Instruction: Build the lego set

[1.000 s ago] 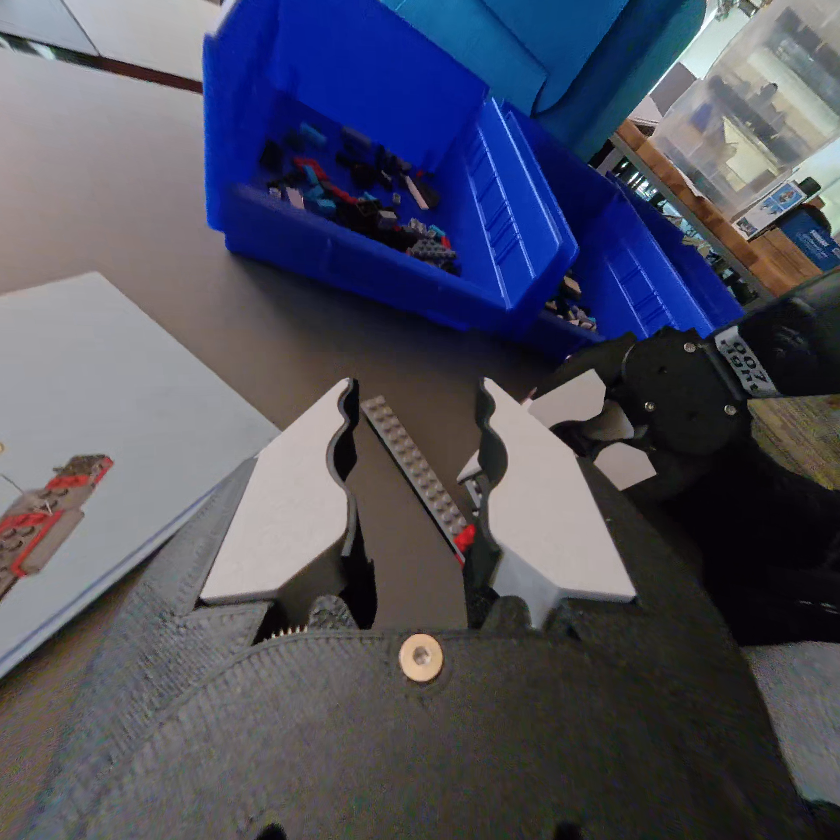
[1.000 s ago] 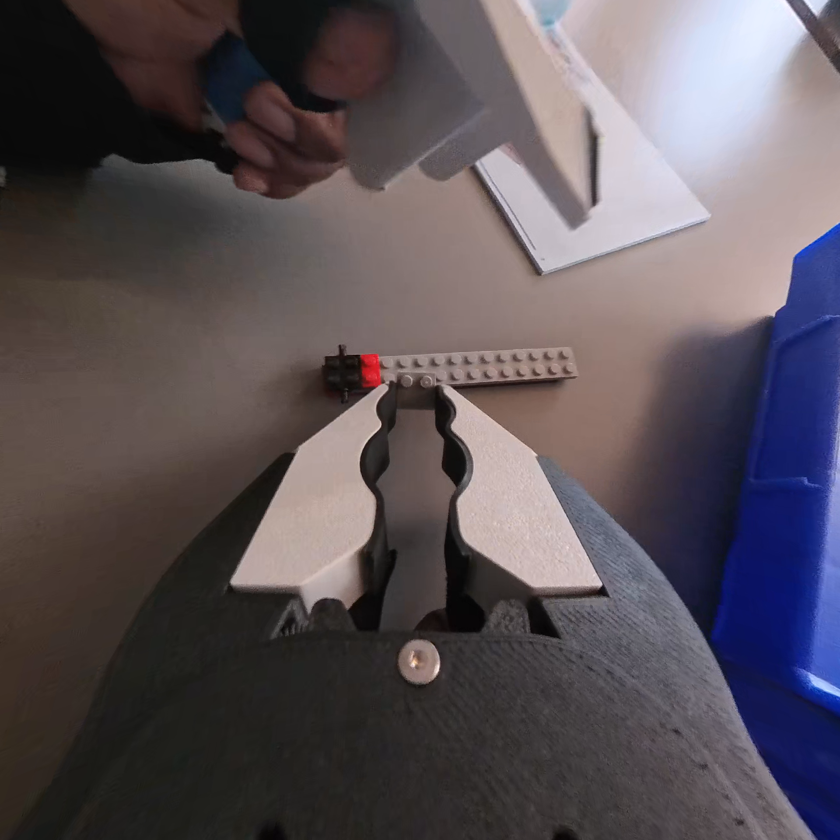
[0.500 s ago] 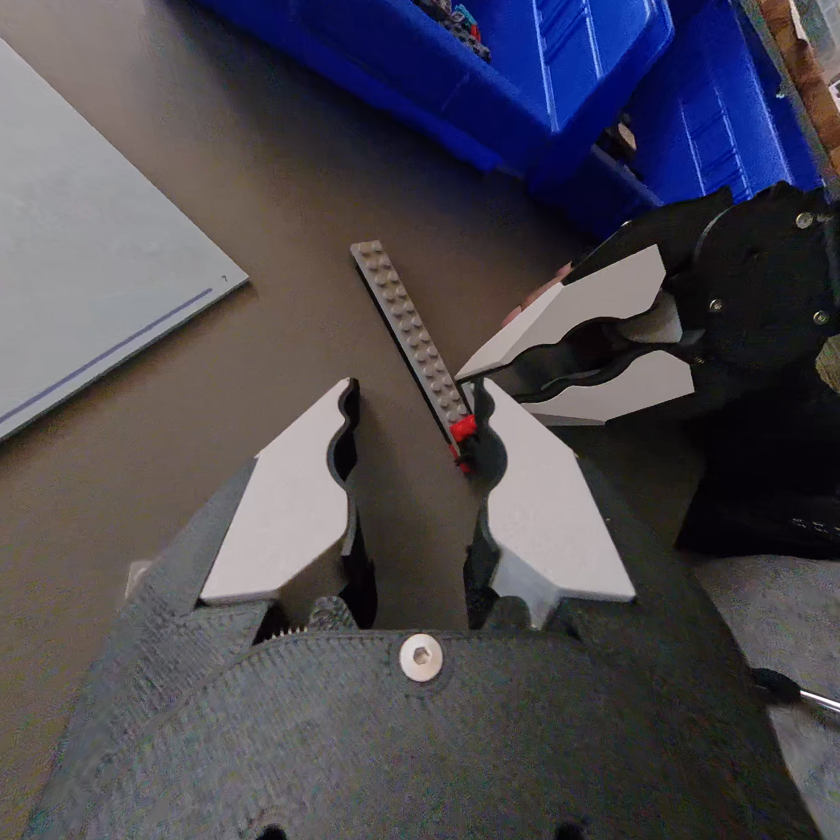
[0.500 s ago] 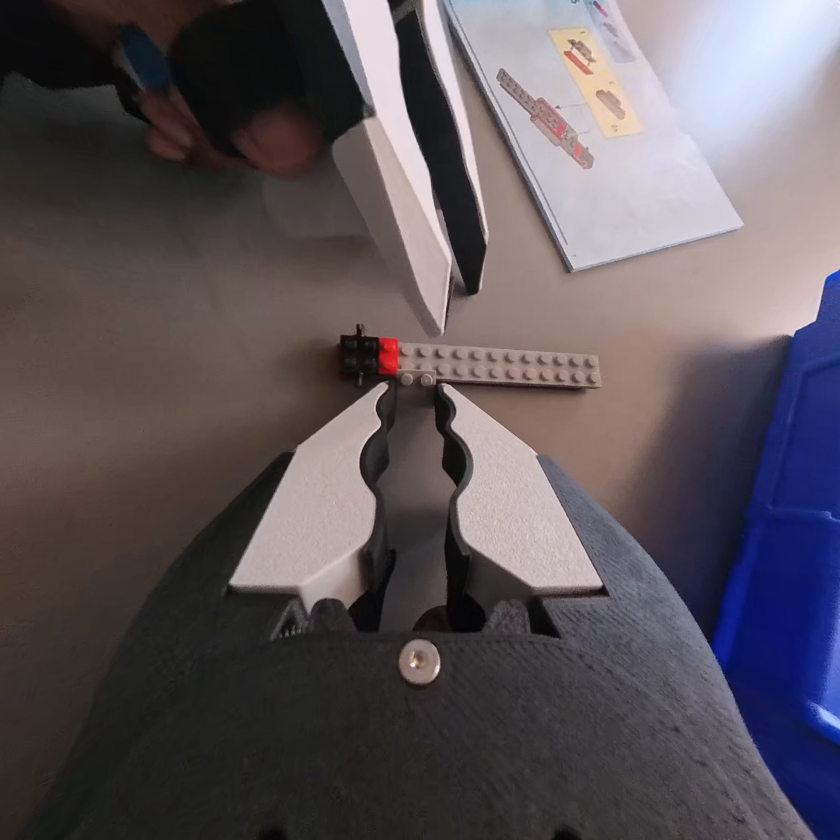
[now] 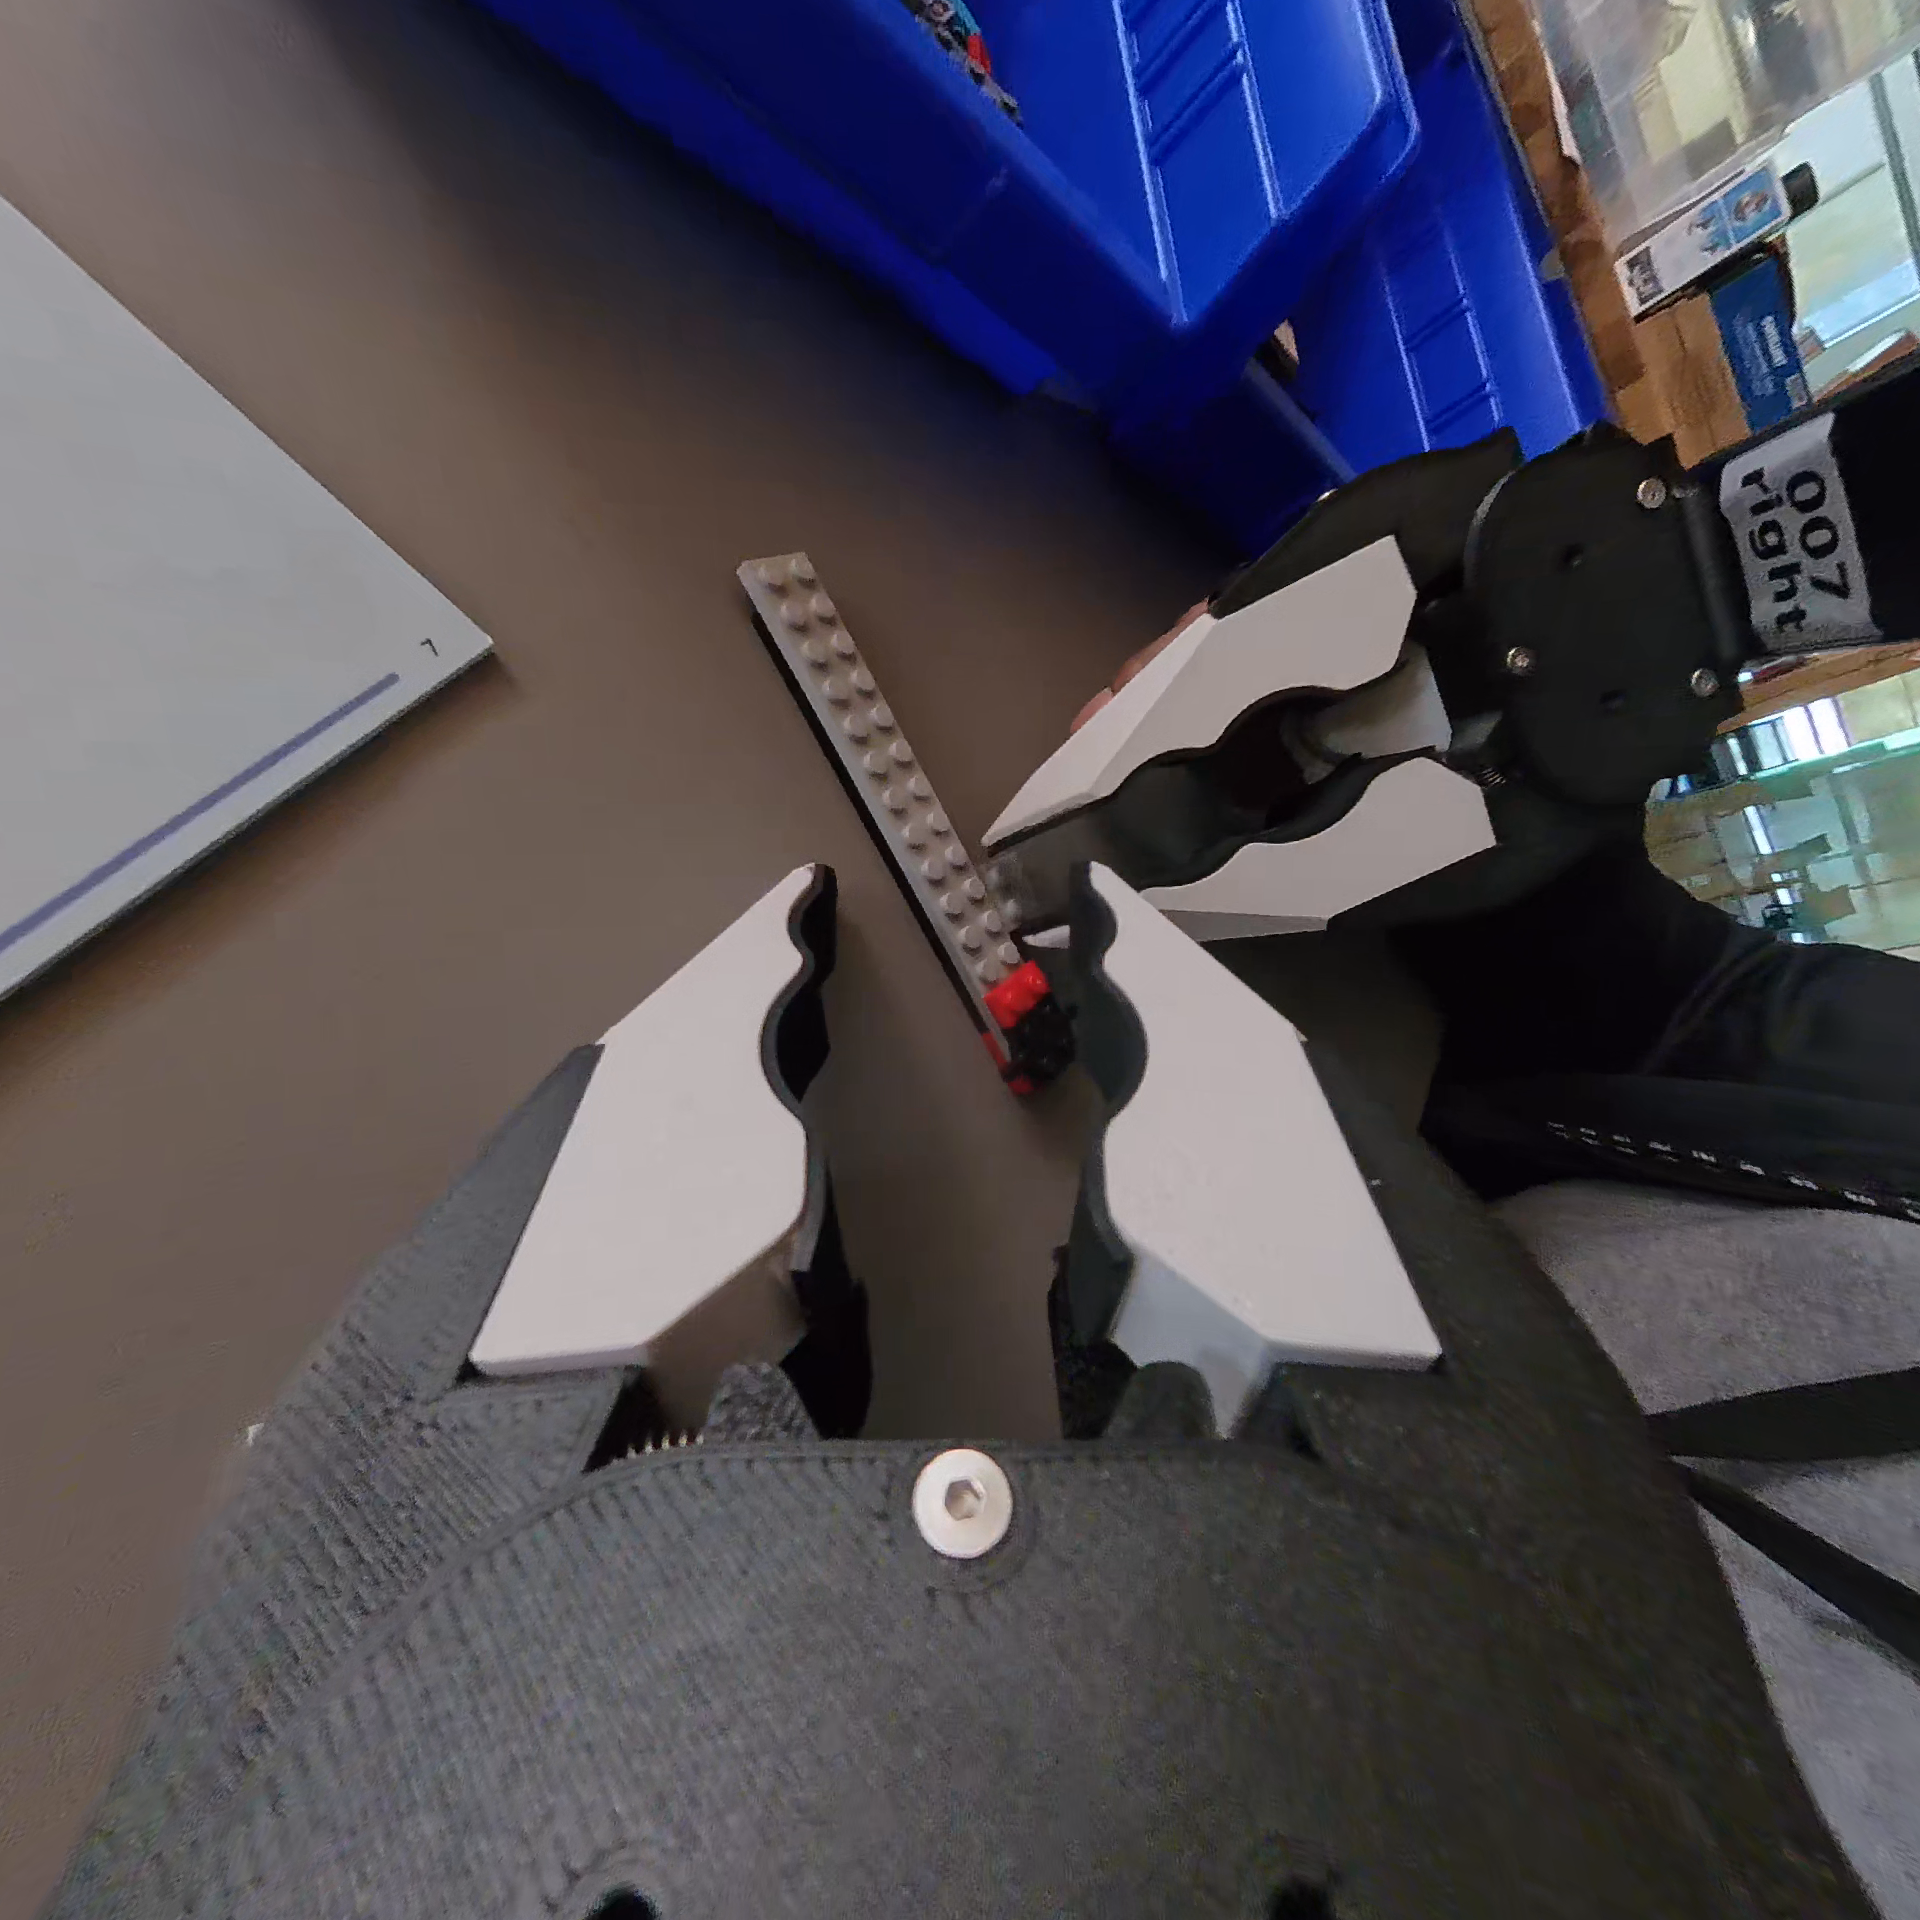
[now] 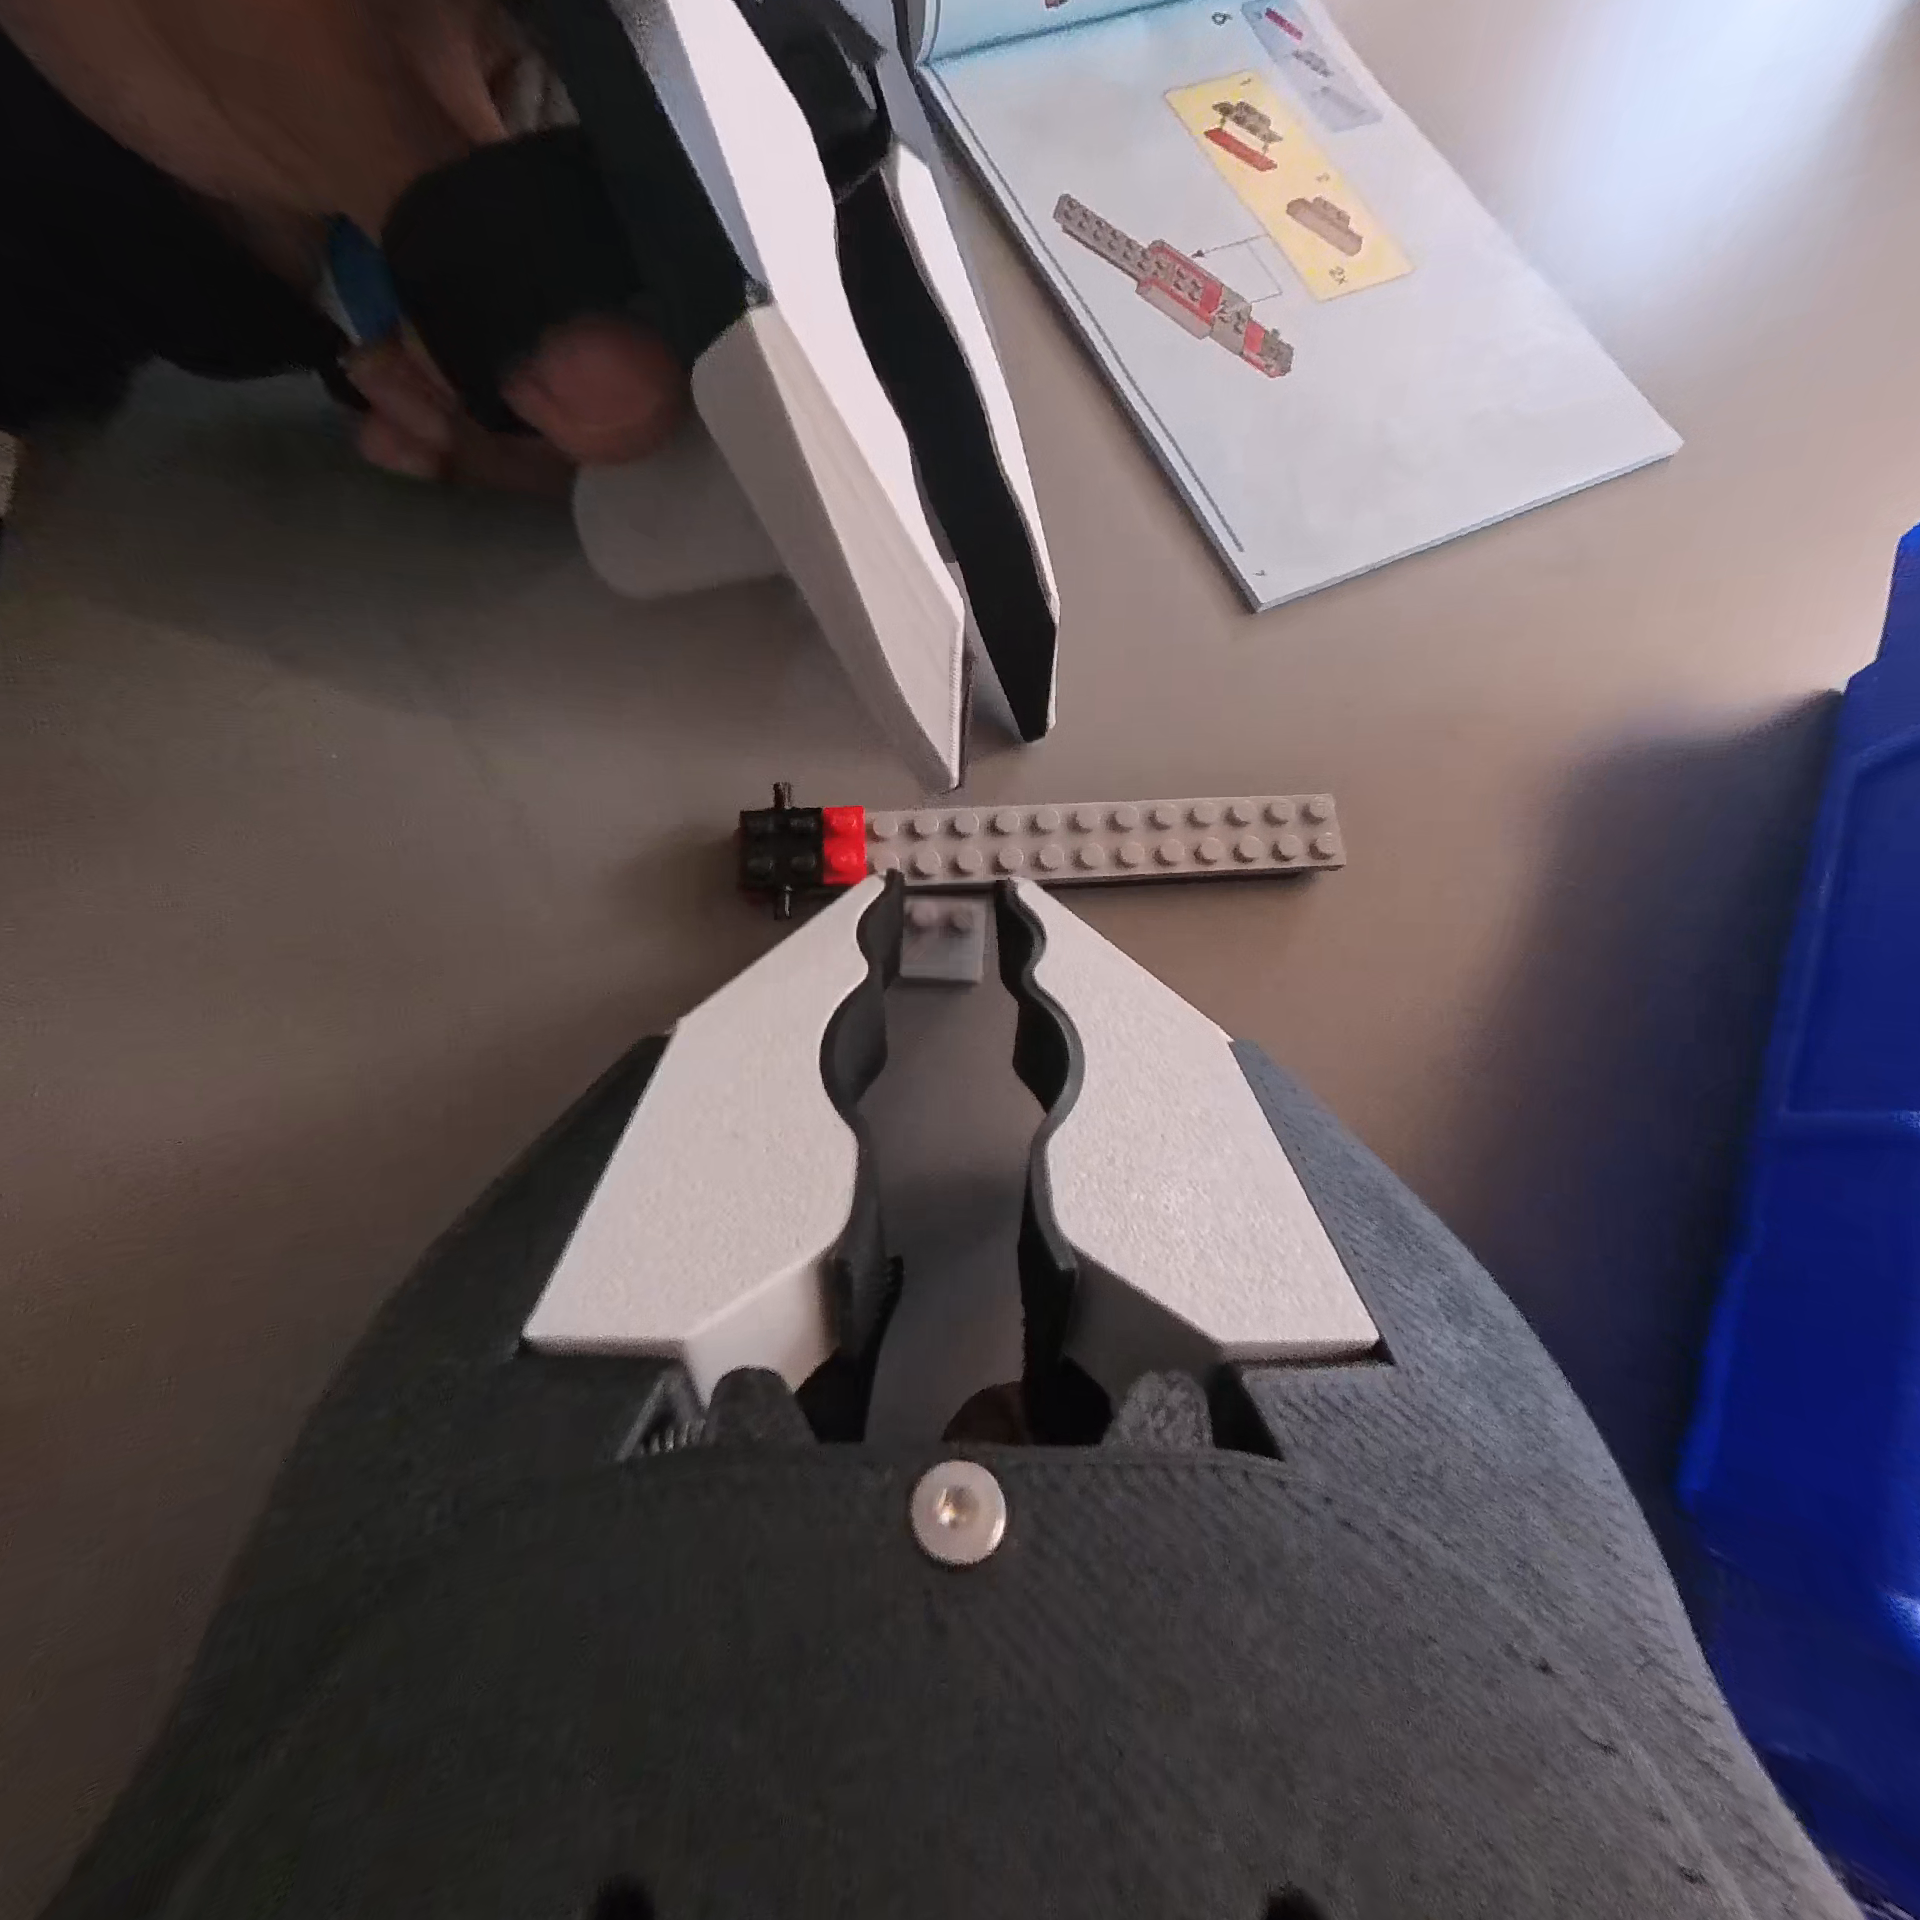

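Note:
A long grey studded plate (image 6: 1101, 842) lies flat on the dark table, with a red brick (image 6: 844, 842) and a black piece (image 6: 779, 847) at one end. My right gripper (image 6: 943, 885) is shut on a small grey two-stud piece (image 6: 940, 940), held at the plate's near edge beside the red brick. My left gripper (image 5: 954, 883) is open and empty, its jaws on either side of the plate's red and black end (image 5: 1023, 1013). It hangs over the plate's far side in the right wrist view (image 6: 992, 753). The right gripper (image 5: 1023, 883) shows in the left wrist view, touching the plate's side.
An open instruction booklet (image 6: 1351, 312) lies beyond the plate and shows at the left of the left wrist view (image 5: 156, 675). Blue parts bins (image 5: 1039, 156) stand at the table's far side, one wall close on my right (image 6: 1849, 1143). A person's hand (image 6: 582, 384) holds the left gripper. The grippers are tip to tip, or close to it.
The left gripper has tilted down and come in over the plate's red and black end, staying open. The right gripper keeps the small grey piece at the plate's edge.

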A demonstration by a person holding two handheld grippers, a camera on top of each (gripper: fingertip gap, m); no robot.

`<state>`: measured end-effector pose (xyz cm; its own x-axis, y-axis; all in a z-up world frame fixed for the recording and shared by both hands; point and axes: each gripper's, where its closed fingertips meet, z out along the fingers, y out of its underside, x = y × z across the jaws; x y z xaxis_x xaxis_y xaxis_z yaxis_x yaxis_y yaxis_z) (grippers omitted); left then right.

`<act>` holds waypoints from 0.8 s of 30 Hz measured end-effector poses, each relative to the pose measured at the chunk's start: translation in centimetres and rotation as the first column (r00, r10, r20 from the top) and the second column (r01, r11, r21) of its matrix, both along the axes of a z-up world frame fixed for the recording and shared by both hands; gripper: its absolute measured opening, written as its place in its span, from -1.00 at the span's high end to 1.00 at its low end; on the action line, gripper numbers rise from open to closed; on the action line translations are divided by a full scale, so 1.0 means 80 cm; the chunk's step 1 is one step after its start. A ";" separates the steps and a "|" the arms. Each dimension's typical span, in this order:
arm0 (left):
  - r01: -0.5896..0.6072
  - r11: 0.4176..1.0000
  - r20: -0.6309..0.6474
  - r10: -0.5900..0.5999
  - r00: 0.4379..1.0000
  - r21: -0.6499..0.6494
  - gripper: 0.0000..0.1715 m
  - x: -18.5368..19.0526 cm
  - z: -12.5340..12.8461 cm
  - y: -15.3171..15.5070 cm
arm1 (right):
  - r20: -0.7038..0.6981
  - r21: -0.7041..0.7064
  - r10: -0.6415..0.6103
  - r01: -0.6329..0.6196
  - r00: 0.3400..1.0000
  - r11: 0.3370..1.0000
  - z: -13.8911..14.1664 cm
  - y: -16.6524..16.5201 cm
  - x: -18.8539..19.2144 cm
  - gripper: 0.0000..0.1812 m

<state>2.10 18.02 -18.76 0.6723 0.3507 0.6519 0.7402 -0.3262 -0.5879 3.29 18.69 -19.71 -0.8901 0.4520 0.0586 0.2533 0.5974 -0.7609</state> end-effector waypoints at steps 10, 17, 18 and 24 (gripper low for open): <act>-0.010 0.996 0.042 0.006 0.999 0.083 0.48 -0.002 0.010 -0.002 | 0.022 -0.028 -0.008 0.009 1.000 1.000 0.004 0.007 0.001 0.65; -0.080 0.968 -0.013 0.086 0.996 0.237 0.48 -0.035 0.056 -0.001 | 0.038 -0.066 0.023 -0.020 0.999 0.998 0.010 -0.005 0.013 0.61; -0.084 0.963 -0.026 0.093 0.995 0.255 0.48 -0.042 0.069 0.000 | 0.032 -0.069 0.023 -0.021 0.999 0.997 0.012 -0.008 0.015 0.61; -0.033 0.957 -0.136 0.076 0.988 0.289 0.48 -0.096 0.133 0.023 | 0.008 -0.037 0.036 -0.035 0.999 0.999 0.012 -0.018 0.036 0.66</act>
